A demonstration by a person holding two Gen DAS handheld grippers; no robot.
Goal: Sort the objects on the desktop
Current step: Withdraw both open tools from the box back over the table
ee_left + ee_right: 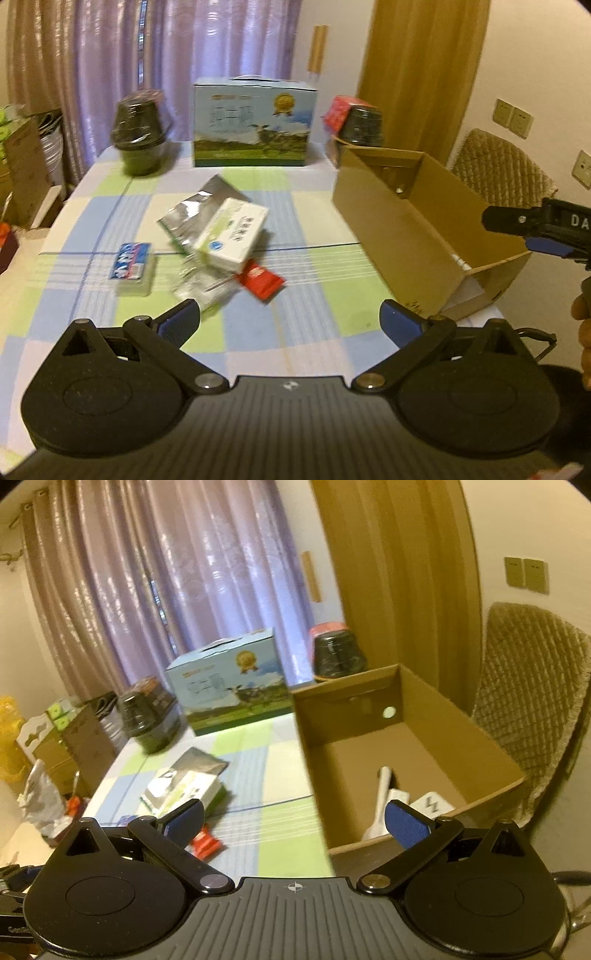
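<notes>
Loose items lie mid-table on the checked cloth: a white-green box (232,234) on a silver foil pouch (188,214), a red packet (260,282), a blue-labelled clear pack (130,264) and a crumpled clear wrapper (205,290). My left gripper (291,323) hovers open and empty just short of them. The brown cardboard box (391,221) stands to the right. My right gripper (295,821) is open and empty over that cardboard box's (317,760) near-left corner; inside lie a white utensil (380,794) and white cards (434,805). The right gripper (535,230) also shows at the left view's right edge.
At the back of the table stand a blue milk carton case (255,123), a dark wrapped jar (142,133) at the left and another (364,122) with a red box (338,109) behind the cardboard box. A wicker chair (532,701) is at the right; clutter (55,746) sits left of the table.
</notes>
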